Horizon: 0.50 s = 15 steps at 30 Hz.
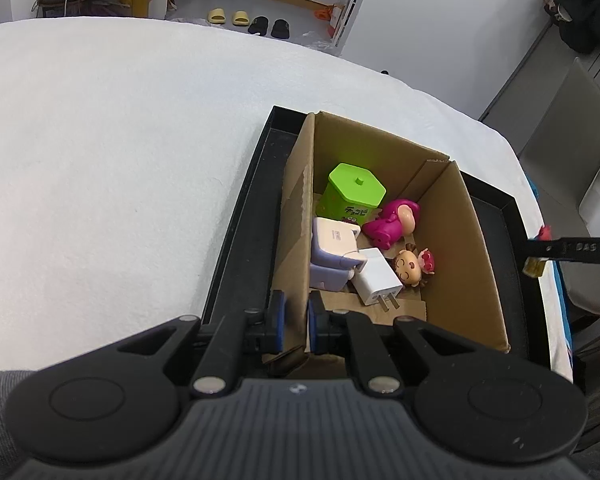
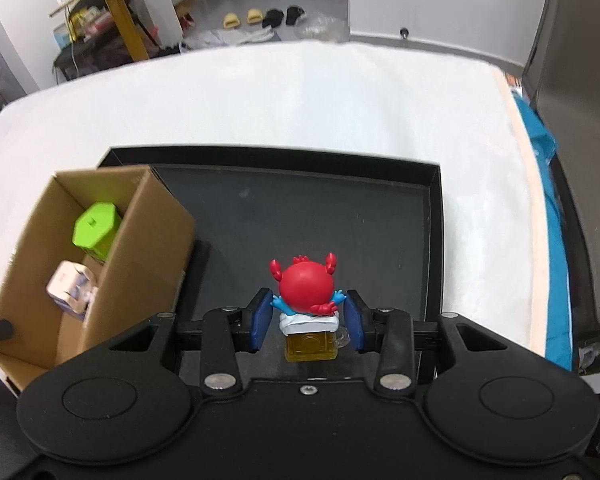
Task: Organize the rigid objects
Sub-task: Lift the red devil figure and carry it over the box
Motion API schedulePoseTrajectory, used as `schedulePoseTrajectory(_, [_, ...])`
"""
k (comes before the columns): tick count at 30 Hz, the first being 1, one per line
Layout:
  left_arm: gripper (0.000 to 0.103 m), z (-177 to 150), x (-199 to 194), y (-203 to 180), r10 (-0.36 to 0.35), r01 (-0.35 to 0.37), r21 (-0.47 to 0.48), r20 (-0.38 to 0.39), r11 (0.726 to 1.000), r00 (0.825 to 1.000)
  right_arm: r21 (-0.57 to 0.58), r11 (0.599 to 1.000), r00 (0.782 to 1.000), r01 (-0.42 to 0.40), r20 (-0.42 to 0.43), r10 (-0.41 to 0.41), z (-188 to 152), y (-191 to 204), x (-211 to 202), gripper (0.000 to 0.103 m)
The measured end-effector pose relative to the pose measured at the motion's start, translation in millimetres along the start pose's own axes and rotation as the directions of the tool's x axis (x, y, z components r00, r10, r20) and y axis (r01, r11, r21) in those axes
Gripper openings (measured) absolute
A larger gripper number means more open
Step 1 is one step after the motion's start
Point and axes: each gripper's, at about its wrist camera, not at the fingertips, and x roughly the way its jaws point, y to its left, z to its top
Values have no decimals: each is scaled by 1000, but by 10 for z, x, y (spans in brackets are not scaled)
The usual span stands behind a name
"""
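Open tray floor (image 2: 300, 216) right of cardboard box (image 2: 148, 240).

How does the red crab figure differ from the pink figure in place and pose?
The red crab figure is between the right gripper fingers, above the black tray; the pink figure lies inside the cardboard box. The crab figure is upright on a yellow base; the pink figure lies on its side, untouched. Both are small toy figures.

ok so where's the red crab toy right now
In the right wrist view the red crab toy sits between the right gripper's jaws, above the black tray, right of the cardboard box.
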Motion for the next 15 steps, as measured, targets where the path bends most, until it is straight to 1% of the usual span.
schedulePoseTrajectory(6, [10,4,-1,-13,8,-8,1,0,1000,1000,-16,999,998,-31,50,31,37,67,-175,39])
schedulePoseTrajectory(15, [10,2,1,-26,14,-14,4,1,1000,1000,-53,995,989,-89,114,95,89,280,-400,39])
